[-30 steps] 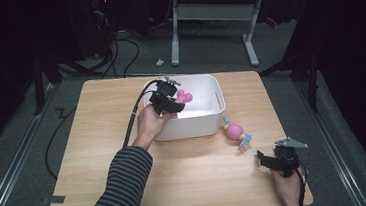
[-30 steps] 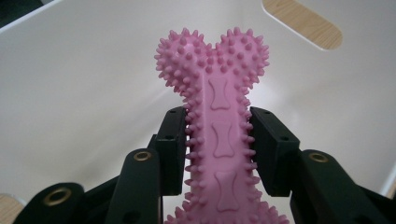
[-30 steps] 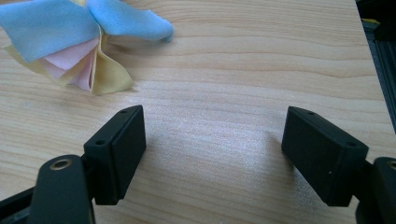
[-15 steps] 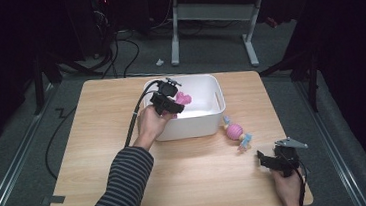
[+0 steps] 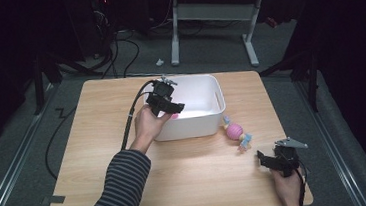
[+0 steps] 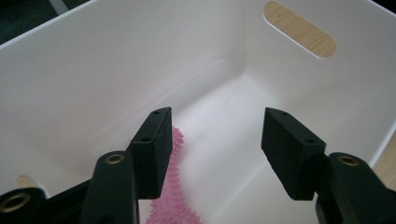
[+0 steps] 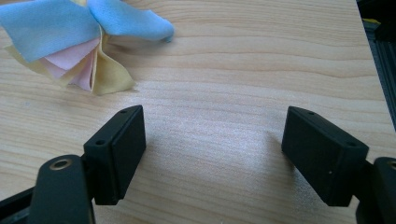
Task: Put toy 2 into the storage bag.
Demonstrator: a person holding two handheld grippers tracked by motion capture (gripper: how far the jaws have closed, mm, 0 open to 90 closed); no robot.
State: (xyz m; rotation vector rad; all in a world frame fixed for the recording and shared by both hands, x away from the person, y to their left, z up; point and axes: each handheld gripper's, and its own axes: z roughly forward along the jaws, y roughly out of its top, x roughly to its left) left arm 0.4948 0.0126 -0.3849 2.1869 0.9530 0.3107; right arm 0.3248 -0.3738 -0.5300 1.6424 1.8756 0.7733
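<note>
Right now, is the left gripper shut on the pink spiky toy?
No, the left gripper is open, and the pink spiky toy lies loose in the white bin.

Striped sleeve (image 5: 120, 186); black, brass-screwed gripper (image 6: 217, 149); seemingly black cable (image 5: 132, 117)

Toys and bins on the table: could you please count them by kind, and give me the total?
White bin: 1
Pink spiky toy, lying inside the bin under the open left gripper: 1
Pink ball toy with pastel cloth tails, on the table beside the bin: 1
Total: 3
</note>
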